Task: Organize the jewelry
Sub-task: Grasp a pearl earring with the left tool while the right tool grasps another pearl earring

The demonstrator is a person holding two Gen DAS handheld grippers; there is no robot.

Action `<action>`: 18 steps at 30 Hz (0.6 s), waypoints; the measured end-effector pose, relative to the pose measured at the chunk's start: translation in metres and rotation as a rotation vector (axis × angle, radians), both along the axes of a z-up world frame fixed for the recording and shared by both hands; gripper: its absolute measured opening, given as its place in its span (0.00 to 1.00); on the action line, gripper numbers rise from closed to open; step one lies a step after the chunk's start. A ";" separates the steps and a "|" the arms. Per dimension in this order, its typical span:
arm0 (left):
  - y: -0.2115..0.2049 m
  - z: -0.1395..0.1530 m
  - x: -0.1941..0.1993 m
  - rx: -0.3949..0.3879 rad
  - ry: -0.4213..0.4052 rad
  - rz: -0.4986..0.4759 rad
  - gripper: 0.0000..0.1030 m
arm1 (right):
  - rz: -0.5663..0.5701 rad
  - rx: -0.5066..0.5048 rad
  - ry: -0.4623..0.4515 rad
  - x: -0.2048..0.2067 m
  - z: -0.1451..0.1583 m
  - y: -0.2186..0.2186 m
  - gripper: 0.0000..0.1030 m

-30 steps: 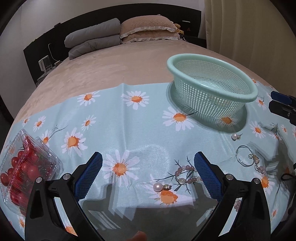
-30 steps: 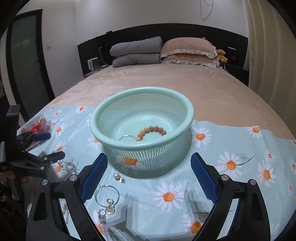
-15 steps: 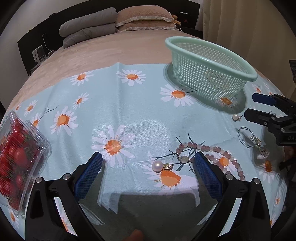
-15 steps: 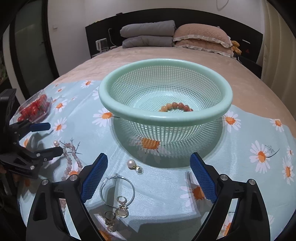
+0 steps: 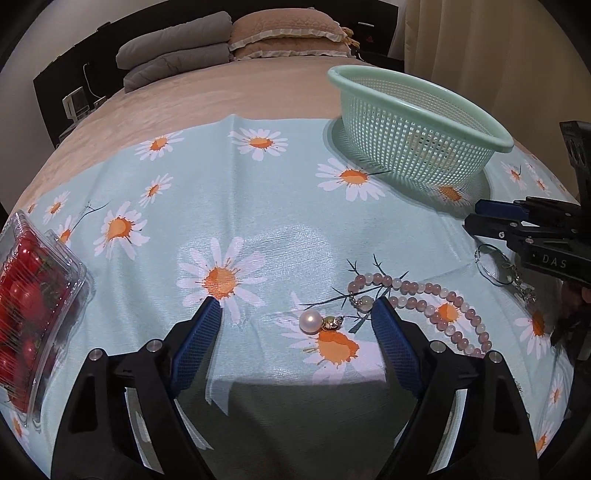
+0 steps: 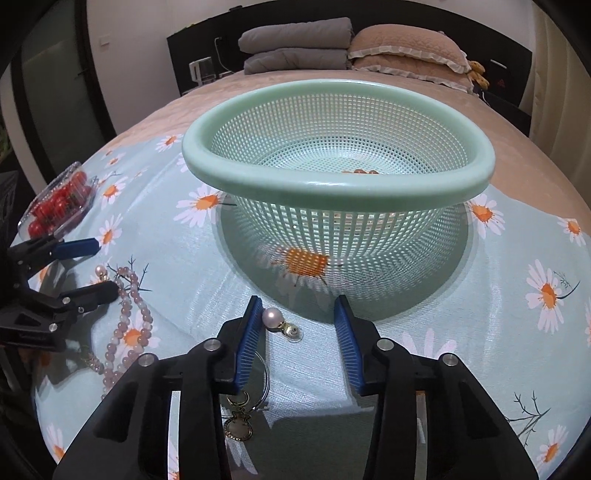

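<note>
My left gripper (image 5: 295,317) is open low over the daisy cloth, with a pearl earring (image 5: 314,322) between its fingers and a pink bead necklace (image 5: 436,306) by its right finger. My right gripper (image 6: 298,314) is open, with a second pearl earring (image 6: 275,319) just inside its left finger. A hoop with charms (image 6: 243,398) lies under that finger. The green mesh basket (image 6: 332,184) stands right ahead, with an orange bead bracelet (image 6: 360,171) inside. In the left wrist view the basket (image 5: 417,110) is at the far right and the right gripper (image 5: 480,218) beside it.
A clear box of red tomatoes (image 5: 26,302) sits at the cloth's left edge, also in the right wrist view (image 6: 59,203). The cloth lies on a beige bed with pillows (image 5: 288,33) and folded grey bedding (image 5: 173,62) at the head.
Both grippers have dropped lower and moved forward. The left one now frames its pearl earring. The right one has narrowed its opening and closed in on the other pearl earring by the basket.
</note>
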State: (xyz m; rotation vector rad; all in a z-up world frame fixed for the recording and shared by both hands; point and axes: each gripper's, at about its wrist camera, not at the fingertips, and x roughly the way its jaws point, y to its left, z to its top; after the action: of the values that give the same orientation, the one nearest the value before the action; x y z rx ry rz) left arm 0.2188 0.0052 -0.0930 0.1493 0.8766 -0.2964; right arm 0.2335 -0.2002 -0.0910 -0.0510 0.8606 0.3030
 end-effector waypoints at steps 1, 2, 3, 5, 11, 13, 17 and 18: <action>-0.002 0.000 -0.001 0.003 -0.003 -0.007 0.75 | 0.005 -0.015 -0.003 -0.001 -0.001 0.003 0.23; -0.004 0.000 -0.003 0.009 -0.007 -0.017 0.68 | 0.021 -0.034 -0.007 -0.002 -0.002 0.007 0.20; -0.007 0.001 -0.004 0.014 -0.010 -0.028 0.64 | 0.035 -0.054 -0.011 -0.004 -0.002 0.012 0.16; -0.011 0.001 -0.006 0.027 -0.016 -0.037 0.52 | 0.047 -0.081 -0.016 -0.006 -0.003 0.016 0.14; -0.016 0.002 -0.008 0.028 -0.020 -0.062 0.21 | 0.058 -0.068 -0.010 -0.005 -0.003 0.014 0.11; -0.016 0.003 -0.008 0.034 -0.022 -0.059 0.21 | 0.060 -0.070 -0.011 -0.006 -0.003 0.016 0.11; -0.014 0.004 -0.008 0.019 -0.015 -0.051 0.21 | 0.065 -0.063 -0.011 -0.007 -0.002 0.015 0.11; -0.014 0.005 -0.008 0.018 -0.013 -0.049 0.21 | 0.067 -0.064 -0.012 -0.007 -0.002 0.015 0.11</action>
State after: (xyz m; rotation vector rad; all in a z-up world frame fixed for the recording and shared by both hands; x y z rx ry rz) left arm 0.2110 -0.0084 -0.0882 0.1891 0.8640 -0.3331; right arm 0.2261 -0.1853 -0.0930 -0.1413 0.8580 0.3372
